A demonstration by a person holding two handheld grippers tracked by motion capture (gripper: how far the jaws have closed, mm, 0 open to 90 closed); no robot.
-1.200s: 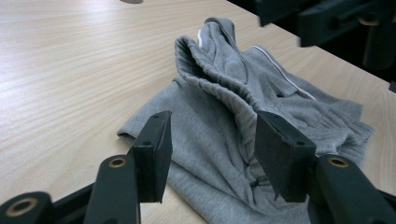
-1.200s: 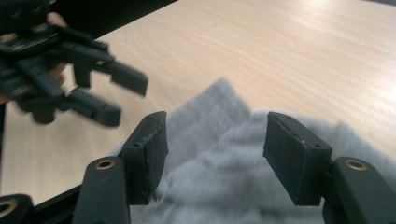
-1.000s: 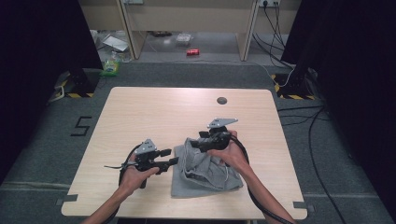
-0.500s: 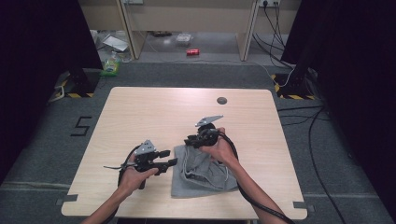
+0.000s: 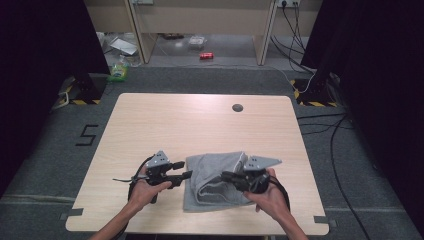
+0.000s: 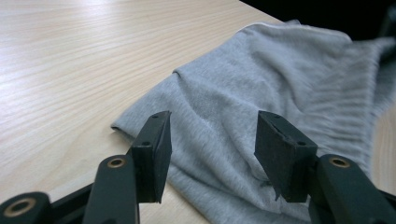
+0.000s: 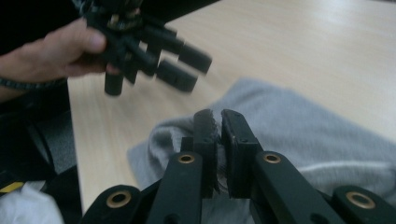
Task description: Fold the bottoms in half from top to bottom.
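The grey garment (image 5: 215, 181) is found on the near half of the tabletop (image 5: 165, 125), between the two grippers. Compared with a second ago, the right gripper (image 5: 226, 176) has been drawn from the garment's far right corner toward the person and leftward, and the cloth it carries has been laid over the rest. A fold from right to left is judged to be under way; the garment now lies narrower, with a rolled edge down its middle.

In the right gripper view, the right gripper (image 7: 218, 122) is seen clamped on a pinch of grey cloth, the jaws nearly closed with fabric between them.

The left gripper (image 5: 187, 175) has stayed at the garment's left edge. In the left gripper view, the left gripper (image 6: 211, 140) is seen spread wide above the cloth, with nothing held; contact with the fabric cannot be confirmed.
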